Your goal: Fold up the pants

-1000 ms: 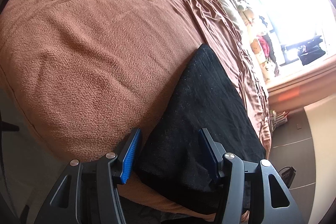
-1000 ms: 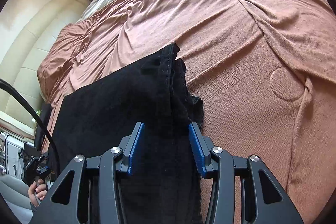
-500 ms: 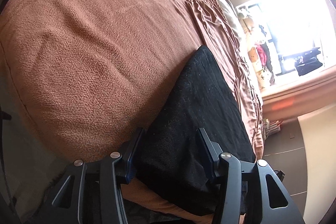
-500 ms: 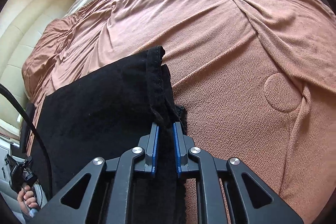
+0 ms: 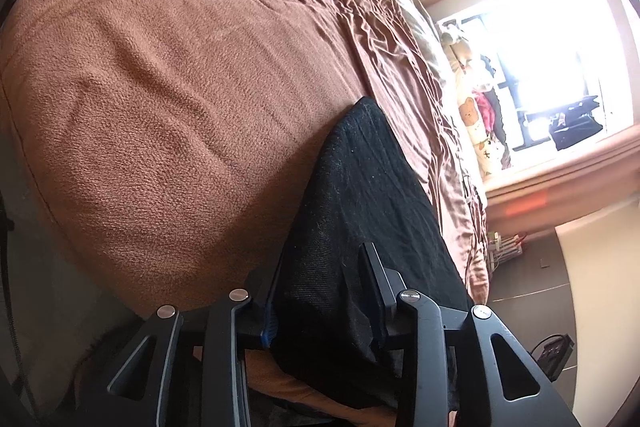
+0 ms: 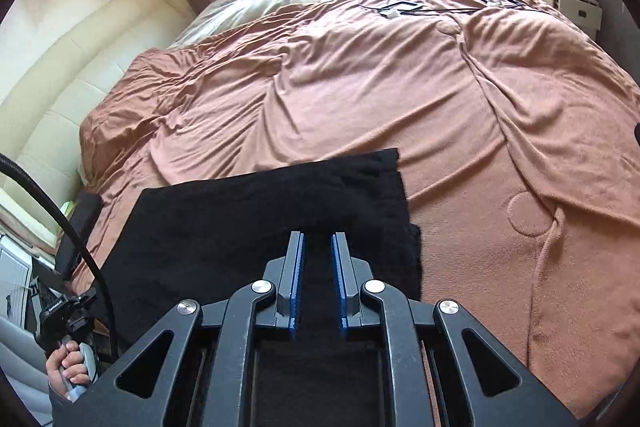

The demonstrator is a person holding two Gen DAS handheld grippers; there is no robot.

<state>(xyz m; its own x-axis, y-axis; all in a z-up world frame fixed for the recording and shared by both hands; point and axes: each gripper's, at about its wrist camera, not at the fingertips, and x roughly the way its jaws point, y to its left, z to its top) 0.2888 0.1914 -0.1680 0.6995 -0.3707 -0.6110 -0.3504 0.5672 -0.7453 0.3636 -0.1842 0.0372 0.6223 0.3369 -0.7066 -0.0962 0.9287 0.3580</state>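
Currently the black woven fabric pants [image 6: 256,227] lie flat on the rust-brown fleece blanket [image 6: 460,131] of the bed, at its near edge, left of centre in the right wrist view. Their far edge runs straight across, and the right side shows a doubled layer with a small step at the corner.

Right gripper [image 6: 317,243]: blue-padded fingers [image 6: 297,267] stand narrow, nearly parallel, with black cloth showing in the slot between them. Whether the pads pinch the pants or merely hang above them cannot be told.

Left gripper [image 5: 320,291]: jaws have just been closing, with the near corner of the pants between them. Cloth bulges up between the two black fingers [image 5: 380,279] and the pads press against both sides of the bunched fabric. In that view the pants run away from the gripper as a dark wedge over the blanket's edge.

A hand [image 6: 68,367] grips a handle at the lower left of the right wrist view.
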